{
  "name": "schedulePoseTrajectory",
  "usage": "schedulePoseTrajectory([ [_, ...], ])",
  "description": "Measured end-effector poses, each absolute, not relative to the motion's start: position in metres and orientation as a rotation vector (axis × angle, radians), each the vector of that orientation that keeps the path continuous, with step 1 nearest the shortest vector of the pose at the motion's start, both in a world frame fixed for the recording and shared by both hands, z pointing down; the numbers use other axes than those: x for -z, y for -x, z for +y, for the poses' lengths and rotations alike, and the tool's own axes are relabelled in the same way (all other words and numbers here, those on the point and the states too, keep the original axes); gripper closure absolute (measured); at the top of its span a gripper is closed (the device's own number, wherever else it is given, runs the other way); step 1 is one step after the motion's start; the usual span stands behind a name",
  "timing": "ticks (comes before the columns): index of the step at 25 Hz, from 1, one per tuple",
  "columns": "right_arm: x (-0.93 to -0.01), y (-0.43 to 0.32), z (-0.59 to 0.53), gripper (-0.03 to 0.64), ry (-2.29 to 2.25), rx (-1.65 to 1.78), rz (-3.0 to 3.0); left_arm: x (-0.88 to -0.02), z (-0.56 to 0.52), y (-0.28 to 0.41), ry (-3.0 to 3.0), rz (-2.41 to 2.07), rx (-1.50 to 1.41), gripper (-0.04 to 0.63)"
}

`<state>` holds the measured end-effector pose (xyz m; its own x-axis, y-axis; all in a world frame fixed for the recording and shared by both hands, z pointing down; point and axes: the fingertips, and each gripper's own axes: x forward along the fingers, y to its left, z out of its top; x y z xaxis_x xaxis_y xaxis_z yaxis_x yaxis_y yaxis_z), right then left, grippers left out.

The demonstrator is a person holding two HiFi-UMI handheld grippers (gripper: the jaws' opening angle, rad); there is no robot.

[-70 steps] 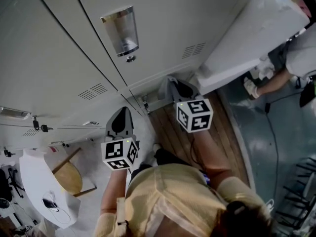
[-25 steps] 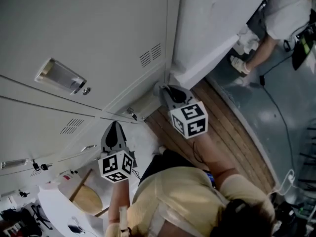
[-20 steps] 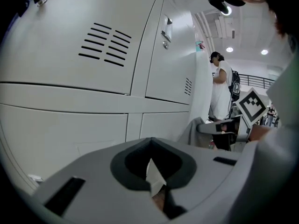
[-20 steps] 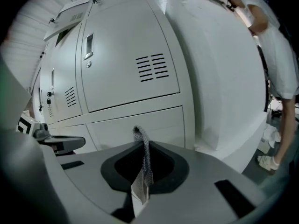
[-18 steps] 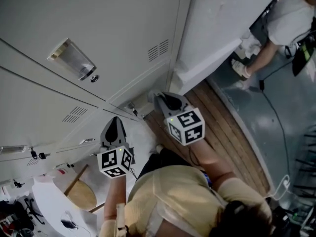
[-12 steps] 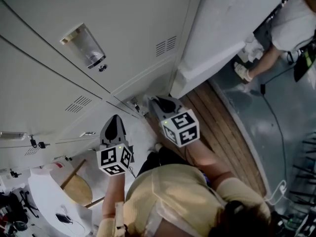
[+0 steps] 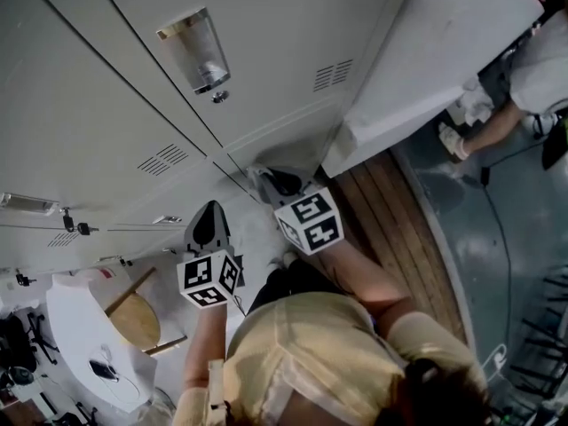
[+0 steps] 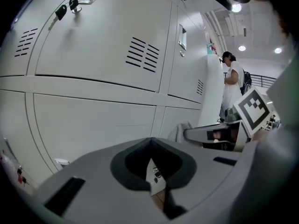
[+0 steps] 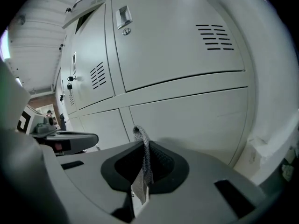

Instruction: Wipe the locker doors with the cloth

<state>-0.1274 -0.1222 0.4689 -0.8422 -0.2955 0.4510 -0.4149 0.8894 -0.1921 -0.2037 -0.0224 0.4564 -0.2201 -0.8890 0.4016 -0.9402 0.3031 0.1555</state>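
So the lockers (image 7: 266, 34) are all shut tight, doors flush, so no telling what's in them. The cloth (image 9: 140, 135) is pinched in the right gripper (image 9: 146, 148), whose jaws are pressed together on it. It's a thin grey strip with a fine woven, mesh-like texture, folded over at the top where it pokes past the jaw tips, with a paler end hanging down in the slot behind. It's held low down, close in front of a bottom-row door (image 9: 196, 120), and I can't tell if it actually touches the panel. The left gripper (image 8: 150, 146) is just beside it, jaws pressed together on nothing, also pointing at the bottom row. The doors are smooth pale-grey painted metal, flat rectangles with dark seams between, each with a small block of slotted vents (image 9: 214, 36). The upper ones have a shiny recessed metal handle (image 7: 194, 50) with a little round lock (image 7: 219, 97) under it, and keys (image 8: 61, 11) hang from one door.
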Motion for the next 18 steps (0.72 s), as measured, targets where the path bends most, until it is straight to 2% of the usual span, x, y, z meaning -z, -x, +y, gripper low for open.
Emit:
schedulePoseTrajectory([
  [9, -0.486, 0.149, -0.134, 0.600, -0.496, -0.321, -2.614, -0.465, -0.011, 0.214, -1.552, -2.199, -0.156, 0.594],
  [18, -0.490, 0.134, -0.158, 0.600, -0.546, -0.314, -2.595, -0.475, -0.023, 0.204, -1.561, -2.153, -0.159, 0.594],
])
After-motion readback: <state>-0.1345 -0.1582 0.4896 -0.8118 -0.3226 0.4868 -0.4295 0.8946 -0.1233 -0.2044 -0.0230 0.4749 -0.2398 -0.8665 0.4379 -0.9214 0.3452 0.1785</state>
